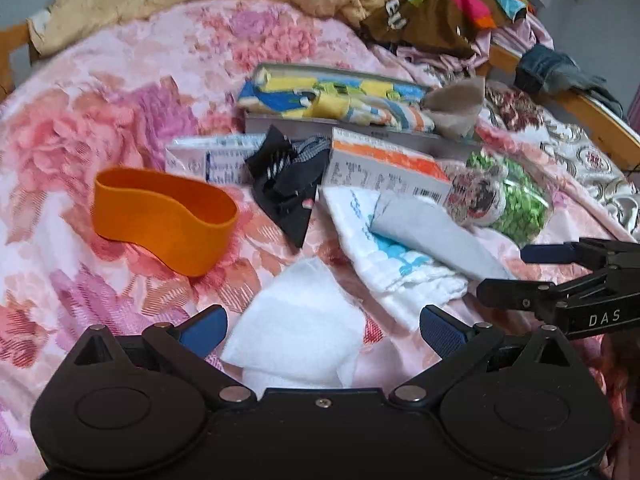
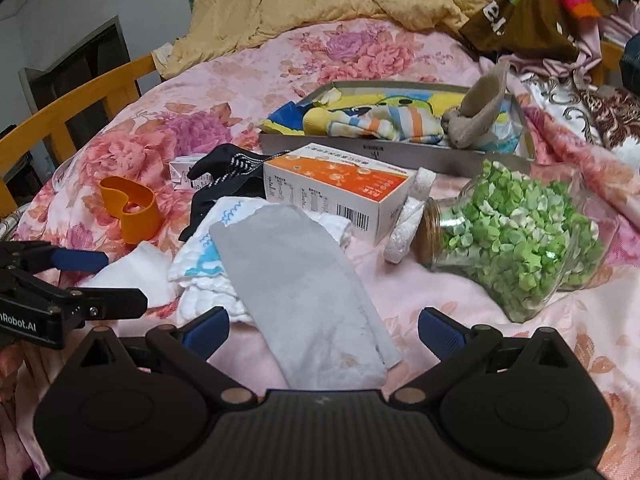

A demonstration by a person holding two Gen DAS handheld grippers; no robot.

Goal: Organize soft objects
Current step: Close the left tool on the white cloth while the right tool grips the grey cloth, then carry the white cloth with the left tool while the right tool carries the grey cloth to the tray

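Orange box point(image 2: 340, 192) beside tipped jar point(image 2: 516, 236) of green bits; orange band point(image 1: 164, 220) apart at left.

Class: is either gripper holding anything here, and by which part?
Nothing is held. The left gripper and right gripper are both open, above the white cloth and grey cloth.

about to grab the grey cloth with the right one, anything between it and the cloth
Nothing visible. The right hand-held gripper is open with the grey cloth lying directly between its fingers. The cloth's far end rests on the white towel.
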